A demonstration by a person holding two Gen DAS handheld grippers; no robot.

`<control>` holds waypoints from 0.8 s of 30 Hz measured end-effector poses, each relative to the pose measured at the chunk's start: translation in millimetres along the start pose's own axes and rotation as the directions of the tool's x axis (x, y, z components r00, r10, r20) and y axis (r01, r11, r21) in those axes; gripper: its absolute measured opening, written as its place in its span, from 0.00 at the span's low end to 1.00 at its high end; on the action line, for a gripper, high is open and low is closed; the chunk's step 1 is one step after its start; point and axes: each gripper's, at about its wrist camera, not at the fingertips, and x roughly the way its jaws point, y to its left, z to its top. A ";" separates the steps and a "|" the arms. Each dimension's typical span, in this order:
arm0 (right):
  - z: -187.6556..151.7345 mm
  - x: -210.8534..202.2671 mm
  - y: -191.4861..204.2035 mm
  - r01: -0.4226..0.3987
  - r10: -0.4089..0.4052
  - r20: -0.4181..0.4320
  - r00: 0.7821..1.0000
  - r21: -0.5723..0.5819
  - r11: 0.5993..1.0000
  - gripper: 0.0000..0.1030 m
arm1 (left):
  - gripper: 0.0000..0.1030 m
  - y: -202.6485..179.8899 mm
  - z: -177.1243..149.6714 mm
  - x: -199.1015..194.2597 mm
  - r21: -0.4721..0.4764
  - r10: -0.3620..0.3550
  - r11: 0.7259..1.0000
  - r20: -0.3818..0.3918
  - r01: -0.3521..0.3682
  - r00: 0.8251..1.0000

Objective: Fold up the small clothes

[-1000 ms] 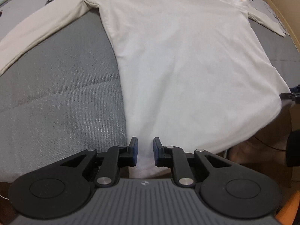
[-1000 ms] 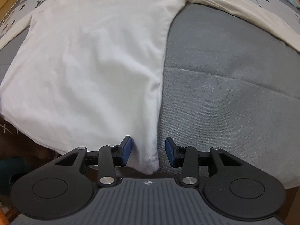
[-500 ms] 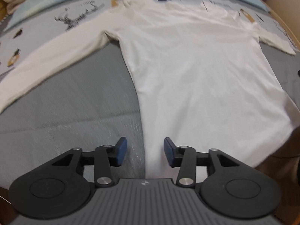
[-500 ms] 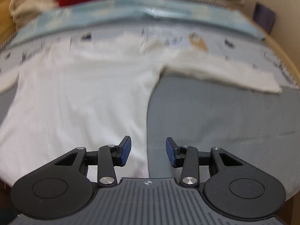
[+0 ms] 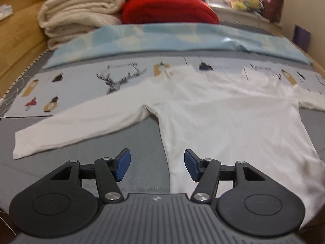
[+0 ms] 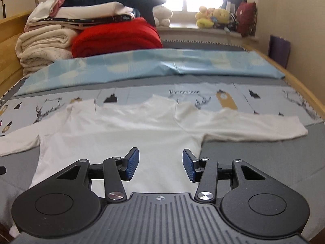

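A white long-sleeved shirt [image 5: 223, 122] lies flat on the grey bed cover, sleeves spread out to both sides. In the left wrist view its left sleeve [image 5: 81, 122] reaches toward the bed's left side. My left gripper [image 5: 156, 166] hangs above the shirt's lower left edge, its jaws opening, with nothing between the blue pads. The same shirt [image 6: 130, 130] fills the middle of the right wrist view, its right sleeve [image 6: 254, 128] stretched to the right. Over the shirt's lower right part hovers my right gripper [image 6: 160, 165], jaws opening and empty.
Folded cream blankets [image 6: 44, 46] and a red blanket [image 6: 115, 38] are stacked at the bed's far left. A light blue sheet [image 6: 162, 65] and a printed deer sheet [image 5: 81, 81] lie beyond the shirt. Wooden bed rails [image 6: 300, 89] run along both sides. Plush toys [image 6: 213, 17] sit on the windowsill.
Both grippers let go of the shirt's bottom corners, opened wider and rose, tilting up so the whole shirt and the far end of the bed came into view.
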 end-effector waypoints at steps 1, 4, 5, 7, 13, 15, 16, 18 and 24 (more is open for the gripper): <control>6.0 -0.5 3.6 0.001 -0.001 0.001 1.000 -0.010 1.000 0.48 | 0.63 -0.7 2.7 0.7 -0.010 -0.001 1.000 0.004 0.001 1.000; 23.1 -5.3 14.8 -0.016 0.018 0.023 1.000 -0.056 0.998 0.52 | 0.63 -4.2 9.6 3.3 -0.024 0.019 1.000 0.005 -0.019 1.000; 26.3 -4.9 18.6 -0.022 0.024 0.029 0.999 -0.079 0.997 0.56 | 0.63 -6.0 12.1 4.7 -0.024 0.024 0.999 -0.001 -0.025 1.000; 24.7 -0.7 24.8 -0.027 0.032 0.039 0.999 -0.113 0.993 0.60 | 0.63 -8.4 14.7 6.5 -0.020 0.018 1.000 -0.002 -0.018 1.000; -1.0 26.8 44.6 0.098 -0.095 0.022 0.995 -0.238 0.966 0.51 | 0.63 -8.9 28.0 -8.7 0.031 0.099 0.994 0.097 -0.103 0.990; 3.0 25.4 46.4 0.088 -0.074 0.068 0.995 -0.221 0.971 0.51 | 0.62 0.5 41.5 -11.1 -0.006 0.133 0.991 0.105 -0.133 0.986; 3.0 27.0 46.9 0.084 -0.070 0.069 0.995 -0.219 0.972 0.51 | 0.62 4.6 49.4 -12.0 -0.019 0.154 0.988 0.116 -0.153 0.981; 3.0 30.4 48.7 0.090 -0.079 0.062 0.995 -0.215 0.972 0.51 | 0.57 14.8 69.2 -11.2 -0.046 0.182 0.983 0.151 -0.177 0.972; -0.9 31.5 58.8 0.057 -0.045 0.051 0.998 -0.266 0.962 0.22 | 0.15 53.3 93.3 30.5 -0.083 0.144 0.988 0.202 -0.130 0.969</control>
